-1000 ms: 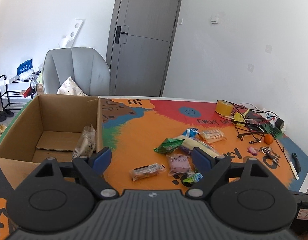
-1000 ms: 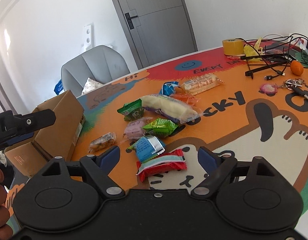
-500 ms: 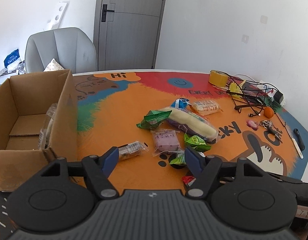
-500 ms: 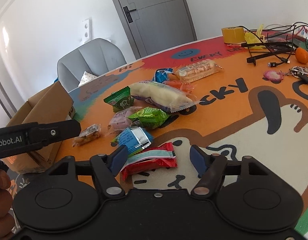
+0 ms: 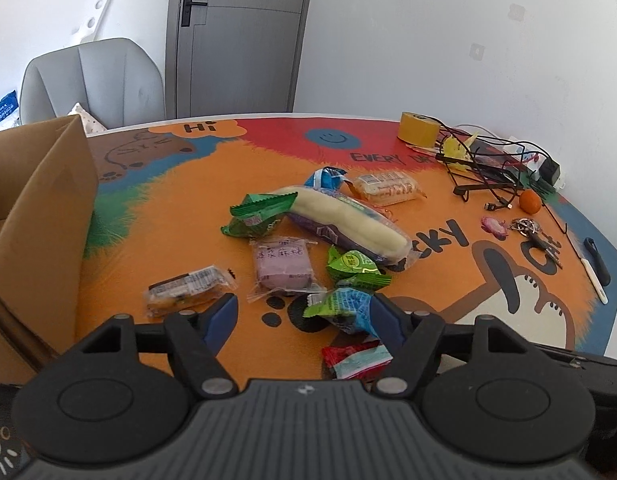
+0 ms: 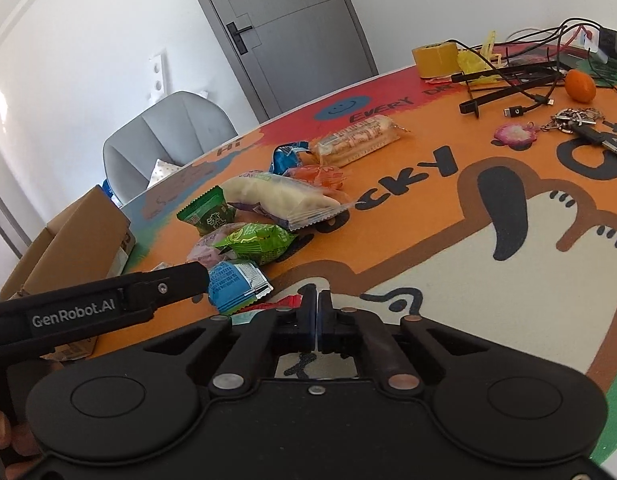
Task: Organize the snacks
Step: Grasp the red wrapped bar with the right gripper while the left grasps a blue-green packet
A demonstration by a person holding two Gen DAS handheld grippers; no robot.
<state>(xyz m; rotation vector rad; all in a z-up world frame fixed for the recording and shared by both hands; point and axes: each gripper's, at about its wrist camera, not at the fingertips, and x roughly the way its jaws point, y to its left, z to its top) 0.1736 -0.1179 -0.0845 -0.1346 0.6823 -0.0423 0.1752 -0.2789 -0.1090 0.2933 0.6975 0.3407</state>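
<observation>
Several wrapped snacks lie in a heap on the colourful table mat (image 5: 168, 200). My left gripper (image 5: 304, 316) is open and low over the near snacks: a clear-wrapped cake (image 5: 188, 290), a purple pack (image 5: 282, 262) and a blue-green pack (image 5: 348, 306). My right gripper (image 6: 317, 312) is shut on the edge of a red pack (image 6: 284, 303), also seen in the left wrist view (image 5: 356, 358). A long white bread pack (image 5: 348, 220) (image 6: 280, 196) lies behind. The cardboard box (image 5: 40, 208) stands at the left.
Tape roll (image 5: 418, 128), tangled cables (image 5: 492, 168), an orange (image 5: 530, 202), keys (image 5: 536, 236) and a pen (image 5: 596, 260) sit at the mat's right. A grey chair (image 5: 92, 84) stands behind the box. My left gripper's finger (image 6: 108, 300) crosses the right wrist view.
My left gripper swung right from the box and came down over the snacks. My right gripper dropped and closed on the red pack.
</observation>
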